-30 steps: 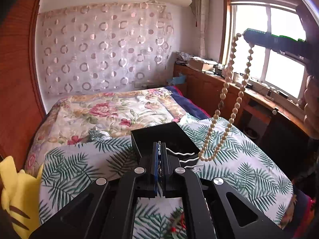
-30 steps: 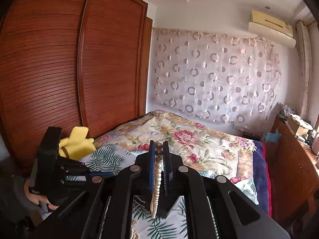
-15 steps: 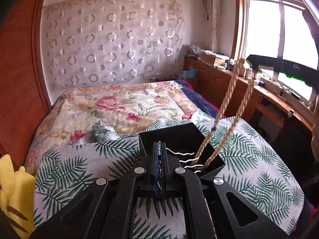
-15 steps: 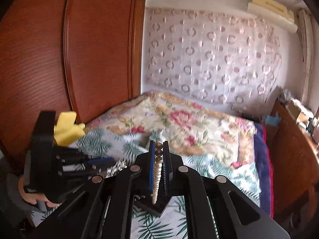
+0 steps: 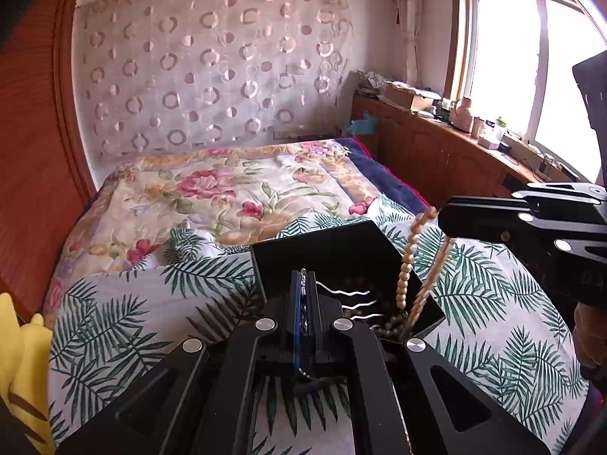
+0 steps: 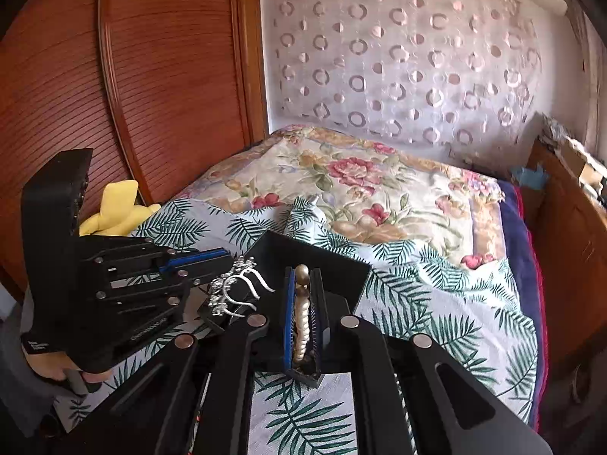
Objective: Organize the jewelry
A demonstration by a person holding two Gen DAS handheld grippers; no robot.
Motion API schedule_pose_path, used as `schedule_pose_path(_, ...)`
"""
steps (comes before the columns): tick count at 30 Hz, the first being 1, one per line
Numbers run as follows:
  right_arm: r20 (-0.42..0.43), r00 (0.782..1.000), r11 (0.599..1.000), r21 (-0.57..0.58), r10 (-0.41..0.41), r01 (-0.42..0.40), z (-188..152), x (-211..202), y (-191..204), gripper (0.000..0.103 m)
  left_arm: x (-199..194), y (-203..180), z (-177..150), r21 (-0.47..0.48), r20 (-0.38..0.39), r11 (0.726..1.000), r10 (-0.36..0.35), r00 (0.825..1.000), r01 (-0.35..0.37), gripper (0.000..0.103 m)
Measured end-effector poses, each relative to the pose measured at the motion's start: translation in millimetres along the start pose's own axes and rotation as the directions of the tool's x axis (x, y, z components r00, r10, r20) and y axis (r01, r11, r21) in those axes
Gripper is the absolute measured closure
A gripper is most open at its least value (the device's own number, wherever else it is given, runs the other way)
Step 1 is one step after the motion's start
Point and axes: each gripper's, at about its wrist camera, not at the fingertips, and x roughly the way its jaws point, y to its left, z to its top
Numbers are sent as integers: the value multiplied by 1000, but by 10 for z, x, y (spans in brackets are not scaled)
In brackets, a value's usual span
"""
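Nearest the lens, the right claw (image 6: 301, 303) was clamped on a string of pale beads (image 5: 408, 265) and the left claw (image 5: 302, 295) was pinched tight on a sparkly silver hair comb (image 6: 233, 288), both poised over the black box (image 5: 334, 250) on the bed (image 5: 246, 189). To do this step well, I judged the beads should be lowered slowly so the loop coils inside the box (not draped over its rim) before the grip is let go. The hanging end already lay in the box, pooled beside the comb's wavy prongs; its far half looked bare.
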Motion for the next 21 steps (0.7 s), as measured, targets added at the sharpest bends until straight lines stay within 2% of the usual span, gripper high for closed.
schedule_pose_path(12, 11, 1000, 1000, 4, 20, -20, -232, -167, 12, 93, 62, -24, 0, -15, -17, 1000, -24, 1000, 24, 100)
schedule_pose_path(13, 10, 1000, 1000, 4, 25, -25, -271, -178, 21, 93, 47, -14, 3, -16, -14, 999, -31, 999, 31, 98)
schedule_pose_path(14, 9, 999, 999, 5, 32, -32, -315, -181, 41, 93, 31, -8, 6, -19, -13, 999, -42, 999, 42, 89)
schedule_pose_path(15, 8, 999, 999, 8, 38, -39, -354, -190, 48, 93, 21, 0, 17, -22, -11, 999, -45, 999, 45, 71)
schedule_pose_path(17, 5, 999, 999, 11, 51, -51, -431, -202, 56, 93, -48, 10, 21, -22, 6, 999, -35, 999, 36, 61)
schedule_pose_path(19, 3, 998, 998, 10, 57, -57, -521, -223, 88, 93, -116, 19, 17, -24, 14, 999, -41, 999, 41, 58)
schedule_pose_path(21, -1, 998, 998, 9, 70, -69, -613, -244, 120, 93, -212, 33, -12, -30, 22, 999, -43, 999, 43, 48)
